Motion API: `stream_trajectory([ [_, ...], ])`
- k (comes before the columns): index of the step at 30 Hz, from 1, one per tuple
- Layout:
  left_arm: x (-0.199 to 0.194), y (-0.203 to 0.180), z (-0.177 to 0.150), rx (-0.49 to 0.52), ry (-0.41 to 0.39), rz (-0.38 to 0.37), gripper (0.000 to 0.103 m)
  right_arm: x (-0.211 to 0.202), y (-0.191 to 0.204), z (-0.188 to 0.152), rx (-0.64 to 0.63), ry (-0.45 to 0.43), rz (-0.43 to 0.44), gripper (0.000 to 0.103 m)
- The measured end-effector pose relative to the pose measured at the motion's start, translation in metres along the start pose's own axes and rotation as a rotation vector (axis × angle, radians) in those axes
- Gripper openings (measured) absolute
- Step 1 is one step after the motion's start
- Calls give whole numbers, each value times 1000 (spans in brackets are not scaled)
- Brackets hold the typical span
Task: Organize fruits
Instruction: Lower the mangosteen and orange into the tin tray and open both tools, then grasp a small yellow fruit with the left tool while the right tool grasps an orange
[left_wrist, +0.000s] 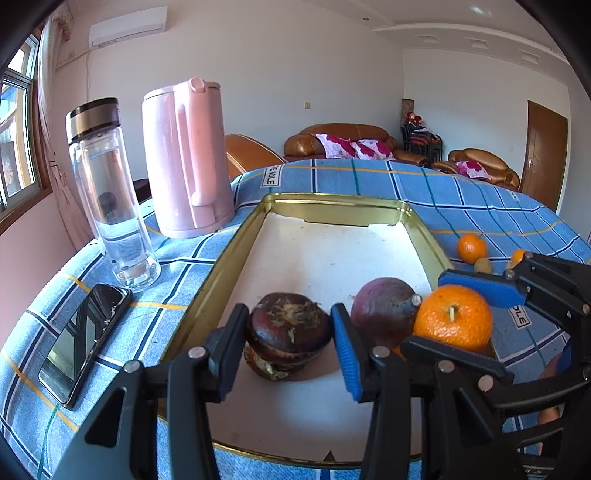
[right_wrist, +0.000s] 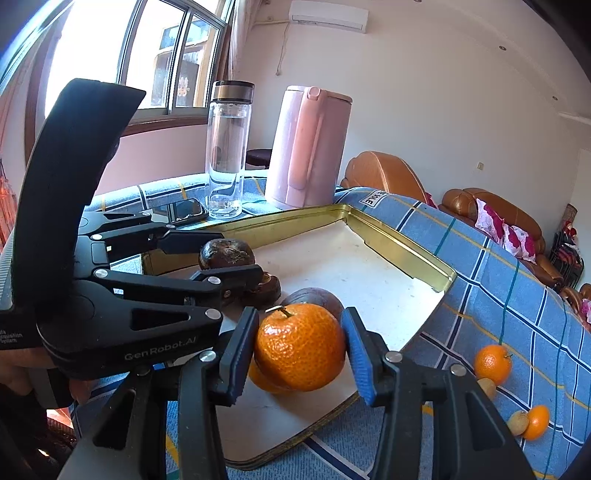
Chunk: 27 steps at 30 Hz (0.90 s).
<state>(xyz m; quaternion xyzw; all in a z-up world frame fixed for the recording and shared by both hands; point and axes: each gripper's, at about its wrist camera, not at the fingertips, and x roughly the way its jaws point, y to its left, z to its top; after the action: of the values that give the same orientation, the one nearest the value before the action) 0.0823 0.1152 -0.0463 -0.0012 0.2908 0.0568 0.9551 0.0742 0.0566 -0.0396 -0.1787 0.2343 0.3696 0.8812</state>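
Gold-rimmed tray (left_wrist: 236, 258) on a blue checked cloth (left_wrist: 461, 192): from the left wrist, the left gripper (left_wrist: 290, 345) clamps a dark brown fruit (left_wrist: 288, 326) stacked on another; a purple fruit (left_wrist: 384, 310) lies just right of its blue pad. Beyond its left finger stand a bottle (left_wrist: 107, 192) and pink kettle (left_wrist: 184, 158), a phone (left_wrist: 83, 341) nearer.

From the right wrist, the right gripper (right_wrist: 301, 350) grips an orange (right_wrist: 300, 347) over the tray's near edge. Right of it, two small oranges (right_wrist: 493, 363) sit on the cloth.
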Motion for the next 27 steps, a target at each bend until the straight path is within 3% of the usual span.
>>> stream_trajectory([
  [3,-1,1,0,-4,-4,10,56,1,-2,0,8,6,10,50],
  [6,-6,6,1,-24,-23,30,70,1,-5,0,26,1,-5,58],
  [10,-17,9,5,-45,-61,28,80,-6,-7,-1,39,-33,-9,70],
  [13,-24,7,8,-43,-80,45,84,-14,-7,-2,39,-74,-36,72],
  [17,-29,6,11,-54,-102,63,100,-25,-14,-5,55,-107,-66,77],
  [27,-44,-43,30,-6,-170,-18,101,-76,-83,-17,184,-149,-189,77],
])
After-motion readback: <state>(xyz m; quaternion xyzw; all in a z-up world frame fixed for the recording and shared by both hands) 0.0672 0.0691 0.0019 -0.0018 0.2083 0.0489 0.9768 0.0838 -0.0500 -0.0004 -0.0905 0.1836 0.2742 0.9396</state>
